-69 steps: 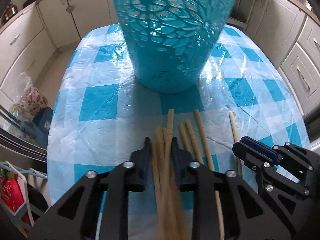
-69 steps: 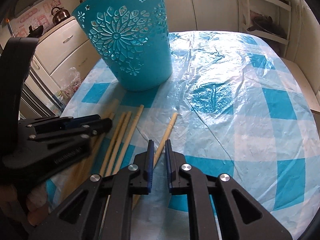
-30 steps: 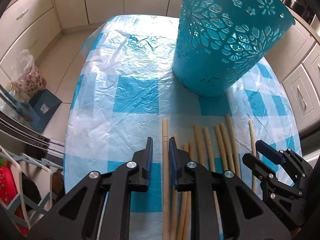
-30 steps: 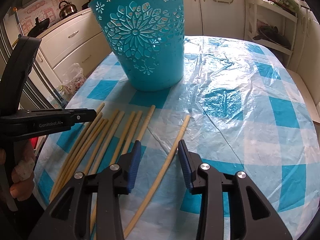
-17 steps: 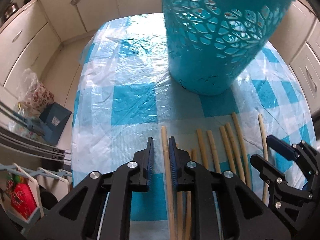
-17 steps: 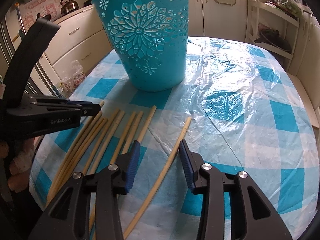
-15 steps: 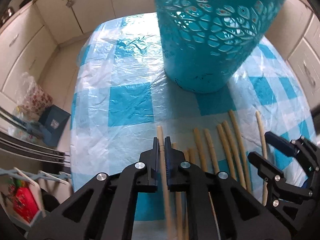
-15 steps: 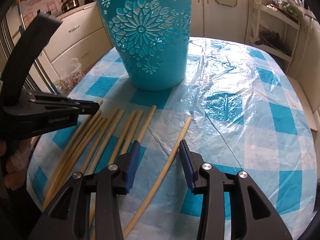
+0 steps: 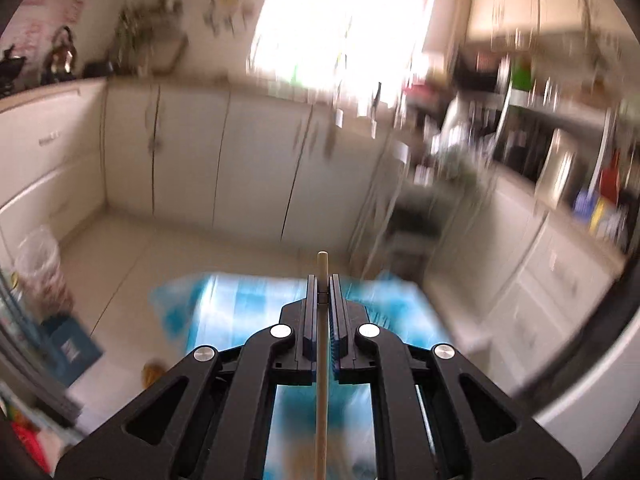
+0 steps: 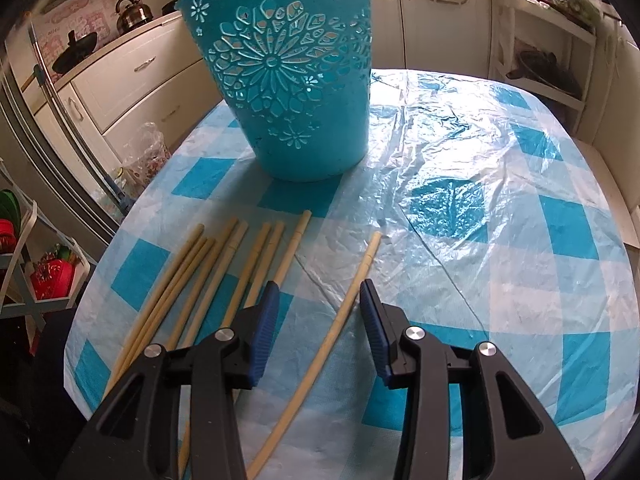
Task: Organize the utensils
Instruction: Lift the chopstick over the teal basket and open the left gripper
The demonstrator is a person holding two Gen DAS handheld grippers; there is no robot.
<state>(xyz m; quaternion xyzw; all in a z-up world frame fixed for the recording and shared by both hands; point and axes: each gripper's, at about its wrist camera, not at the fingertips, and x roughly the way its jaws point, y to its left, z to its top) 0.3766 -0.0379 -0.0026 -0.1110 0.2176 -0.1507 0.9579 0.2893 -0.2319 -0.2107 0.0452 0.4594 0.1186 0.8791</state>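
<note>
**A:** Firstly, the left wrist view: what does it show?

**B:** The left gripper (image 9: 322,280) is clamped on a single bamboo stick (image 9: 321,380), which runs lengthwise between the two pads; its blunt tip projects just past the fingertips. The gripper is raised above the table (image 9: 224,308), whose blue-and-white checked cover appears blurred below, with its far edge visible. White cabinets (image 9: 256,168) and a bright window (image 9: 344,24) fill the smeared background.

**A:** And the right wrist view?

**B:** The right gripper (image 10: 318,304) is spread wide, holding nothing. It hovers low over one separate stick (image 10: 340,316), which lies diagonally on the table (image 10: 560,240) and passes between the blue pads (image 10: 264,332) without visible contact.

**A:** Where are the remaining utensils?

**B:** A loose bundle of sticks (image 10: 224,280) lies toward the table's left edge, roughly parallel, tips pointing at the basket. The teal basket (image 10: 292,80), perforated with a flower pattern, stands upright near the far edge, apart from every stick. A kettle (image 10: 134,12) sits on the counter behind.
</note>
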